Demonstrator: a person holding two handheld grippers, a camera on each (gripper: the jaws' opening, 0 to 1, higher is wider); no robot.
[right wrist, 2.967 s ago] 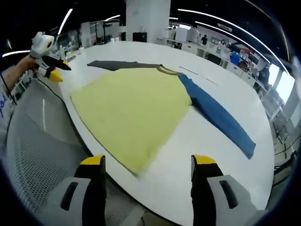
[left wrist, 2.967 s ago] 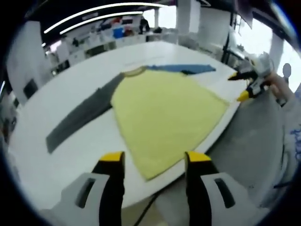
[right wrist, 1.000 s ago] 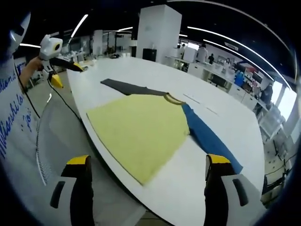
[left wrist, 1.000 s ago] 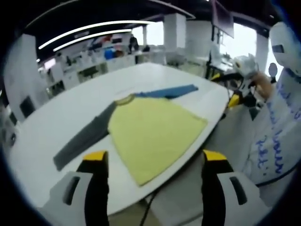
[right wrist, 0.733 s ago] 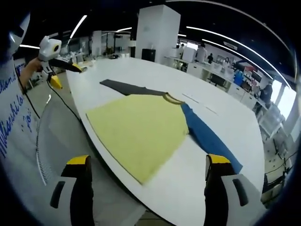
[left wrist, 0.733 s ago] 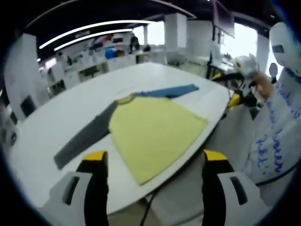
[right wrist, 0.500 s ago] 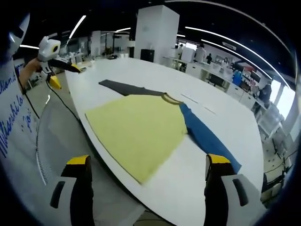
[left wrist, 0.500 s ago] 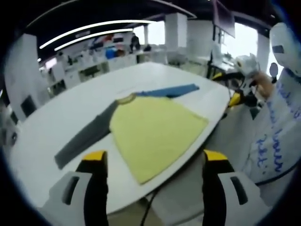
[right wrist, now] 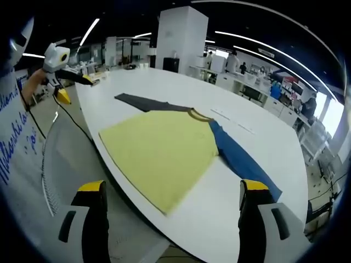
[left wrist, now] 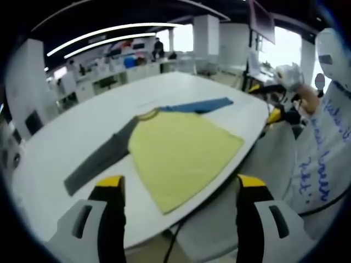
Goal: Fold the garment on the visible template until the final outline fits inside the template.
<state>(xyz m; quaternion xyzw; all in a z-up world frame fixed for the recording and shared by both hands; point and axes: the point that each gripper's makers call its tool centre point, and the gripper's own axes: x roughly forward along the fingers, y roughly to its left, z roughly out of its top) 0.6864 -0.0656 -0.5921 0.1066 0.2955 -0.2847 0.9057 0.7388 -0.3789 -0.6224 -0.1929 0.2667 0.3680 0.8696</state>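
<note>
A yellow shirt [left wrist: 178, 153] [right wrist: 162, 150] with one grey sleeve [left wrist: 101, 159] [right wrist: 140, 102] and one blue sleeve [left wrist: 197, 105] [right wrist: 244, 163] lies spread flat on a white table [left wrist: 82, 126] [right wrist: 263, 137], its hem at the near edge. My left gripper [left wrist: 175, 189] hangs open off the table edge, short of the hem. My right gripper [right wrist: 170, 192] is open too, also back from the edge. The right gripper [left wrist: 271, 101] shows at the right of the left gripper view. The left gripper [right wrist: 68, 82] shows at the far left of the right gripper view.
A person's white sleeve with blue writing [left wrist: 323, 142] [right wrist: 13, 148] fills one side of each view. Faint lines [right wrist: 233, 121] mark the table beyond the collar. Desks and a white column [right wrist: 175, 38] stand far behind. A cable [right wrist: 66, 118] hangs beside the table edge.
Three seconds ago both grippers were close over the shirt hem; they have pulled back from the table since. Over the last second almost nothing has shifted.
</note>
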